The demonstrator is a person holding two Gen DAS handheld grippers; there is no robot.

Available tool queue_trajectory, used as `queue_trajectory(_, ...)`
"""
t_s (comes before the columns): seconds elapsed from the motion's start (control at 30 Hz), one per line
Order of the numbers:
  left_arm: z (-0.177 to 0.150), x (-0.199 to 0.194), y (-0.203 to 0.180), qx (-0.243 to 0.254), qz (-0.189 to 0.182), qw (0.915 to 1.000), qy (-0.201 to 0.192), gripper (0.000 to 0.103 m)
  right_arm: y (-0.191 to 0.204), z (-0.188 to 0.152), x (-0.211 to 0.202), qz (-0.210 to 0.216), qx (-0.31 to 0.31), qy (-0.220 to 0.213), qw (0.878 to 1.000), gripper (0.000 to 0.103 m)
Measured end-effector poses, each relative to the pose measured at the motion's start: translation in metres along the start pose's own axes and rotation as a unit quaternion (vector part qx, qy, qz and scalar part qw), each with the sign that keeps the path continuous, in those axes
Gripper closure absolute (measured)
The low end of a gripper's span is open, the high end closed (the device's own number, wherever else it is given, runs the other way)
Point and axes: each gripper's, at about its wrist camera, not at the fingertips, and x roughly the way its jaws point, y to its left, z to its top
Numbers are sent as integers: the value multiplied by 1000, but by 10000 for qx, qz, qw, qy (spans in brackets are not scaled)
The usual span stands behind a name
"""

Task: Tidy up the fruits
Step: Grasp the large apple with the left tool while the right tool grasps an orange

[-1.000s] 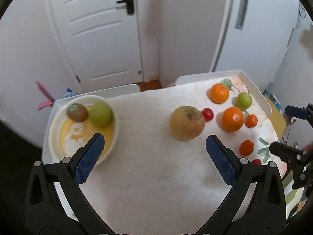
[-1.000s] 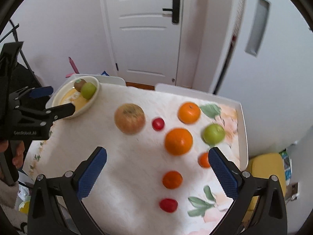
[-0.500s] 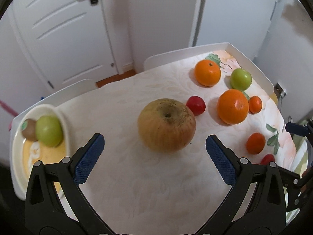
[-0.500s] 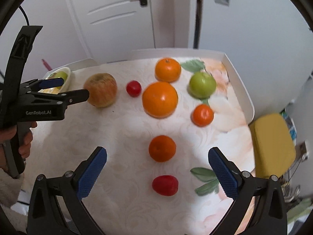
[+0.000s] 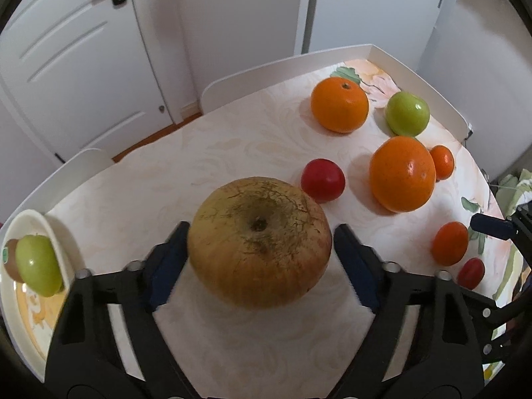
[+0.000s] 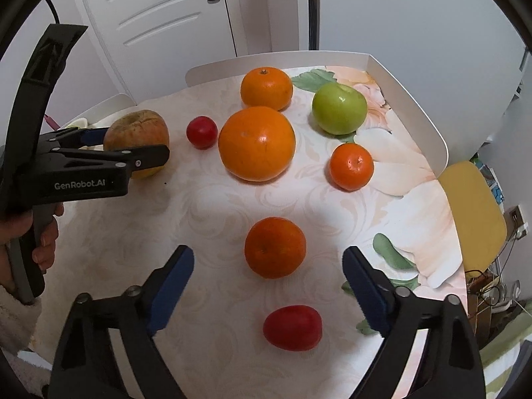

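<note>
A big brownish-yellow apple (image 5: 259, 242) sits on the table between the open fingers of my left gripper (image 5: 261, 259), with a small gap on each side; it also shows in the right wrist view (image 6: 138, 133). A cream plate (image 5: 30, 299) at the far left holds a green apple (image 5: 38, 264) and a kiwi (image 5: 10, 259). My right gripper (image 6: 267, 286) is open around a small orange mandarin (image 6: 275, 247), with a red tomato (image 6: 292, 327) just below it.
On the table stand a large orange (image 6: 256, 143), another orange (image 6: 266, 88), a green apple (image 6: 339, 108), a mandarin (image 6: 351, 166) and a red tomato (image 6: 201, 132). White raised table rim (image 6: 412, 99) at right. A yellow stool (image 6: 472, 212) stands beyond it.
My left gripper has moved forward and down, so the big apple now lies between its fingers. My right gripper has moved closer to the small mandarin and red tomato.
</note>
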Motion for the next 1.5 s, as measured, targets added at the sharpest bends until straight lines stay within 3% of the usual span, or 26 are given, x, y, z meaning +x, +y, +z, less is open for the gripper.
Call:
queue_trajectory(0.8, -8, -7, -4, 38, 232, 9997, 28, 22, -3, 3, 12, 87, -234, 73, 9997, 49)
queue_trajectory(1.0, -16, -12, -5, -18, 246, 9997, 51, 22, -2, 3, 12, 66, -403, 91, 9991, 67)
queue_trajectory(1.5, -50, -67, -16, -739, 547, 9957, -78, 22, 2, 14, -21, 423, -1042, -129, 9936, 68)
